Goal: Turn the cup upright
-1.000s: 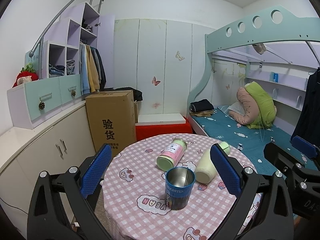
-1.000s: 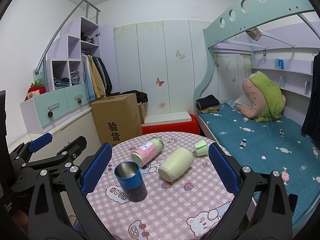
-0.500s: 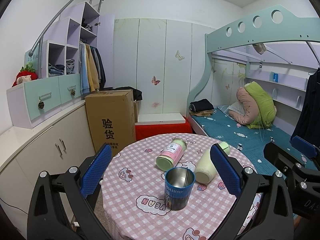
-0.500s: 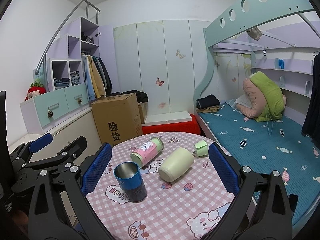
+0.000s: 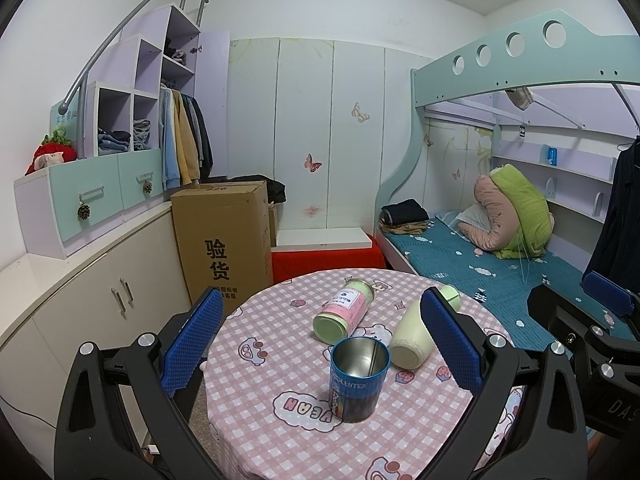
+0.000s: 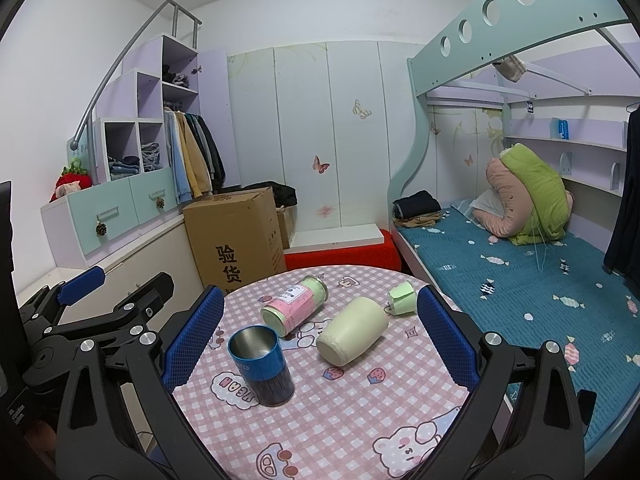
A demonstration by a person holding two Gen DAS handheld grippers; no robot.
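The blue metal cup (image 5: 359,380) already stands upright, mouth up, near the front of the round desk (image 5: 256,392). Taking it as the landmark: just behind it lies the pink-labelled bottle (image 5: 344,311) on its side, and just behind and to the right of it lies the cream cup (image 6: 353,329), also on its side with its open mouth turned toward the cameras; the small green lid (image 6: 402,303) sits farther back and to the right, beyond the cream cup. The cream cup looks like the one left to set upright. The left claw (image 5: 322,344) is spread wide and empty, framing the blue cup; the right claw (image 6: 318,342) is likewise spread wide and empty, hanging above the desk with the cream cup between its blue pads. The right claw seems better placed for the job. It should come down across the cream cup's body near the middle, close squarely so the round wall does not squirm out, lift a little, then rotate the mouth upward before setting it down. The pink-labelled bottle lies close to the cup, so the nearer finger needs care entering that narrow space.
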